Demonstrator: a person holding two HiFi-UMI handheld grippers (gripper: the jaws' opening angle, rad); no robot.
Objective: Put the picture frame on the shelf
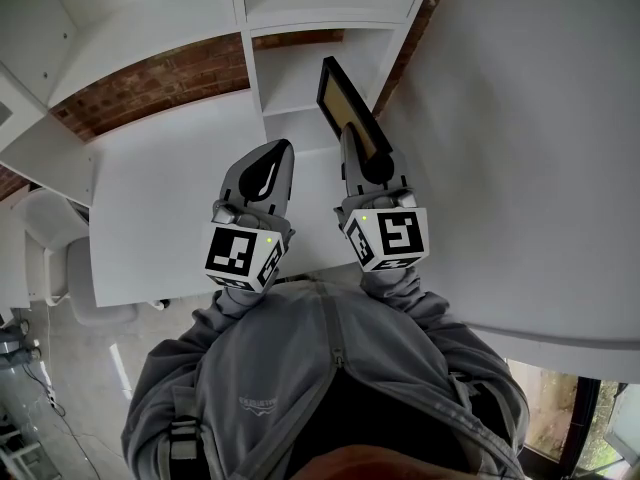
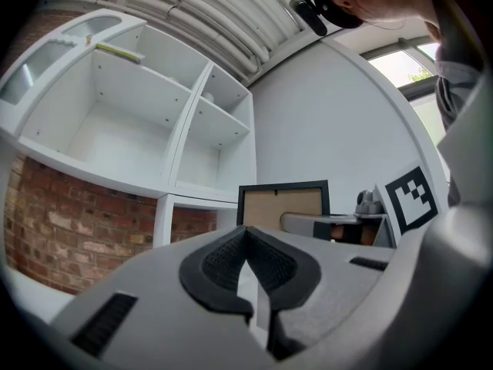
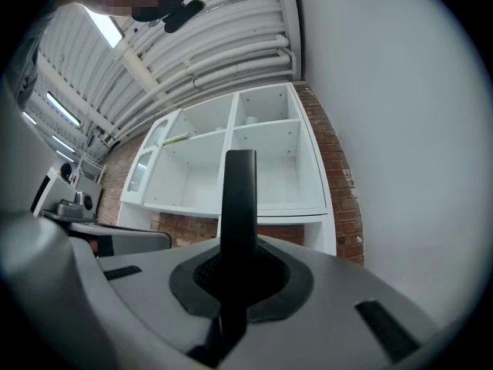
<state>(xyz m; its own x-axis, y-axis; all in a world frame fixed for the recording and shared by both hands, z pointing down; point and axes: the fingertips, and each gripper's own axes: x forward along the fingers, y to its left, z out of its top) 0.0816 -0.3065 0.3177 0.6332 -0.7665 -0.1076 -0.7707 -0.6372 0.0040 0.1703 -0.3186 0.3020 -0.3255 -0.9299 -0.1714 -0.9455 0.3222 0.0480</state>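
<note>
Black-rimmed picture frame (image 1: 350,106), tan backing, pinched edge-on by right gripper (image 1: 352,140); left gripper (image 1: 282,148) closed, empty.

Left claw (image 1: 282,148) closed, right claw (image 1: 350,136) clamped.

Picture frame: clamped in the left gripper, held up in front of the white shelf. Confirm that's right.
Not right: the picture frame is clamped in the right gripper, held up in front of the white shelf. The right gripper view shows the jaws closed on its edge.
</note>
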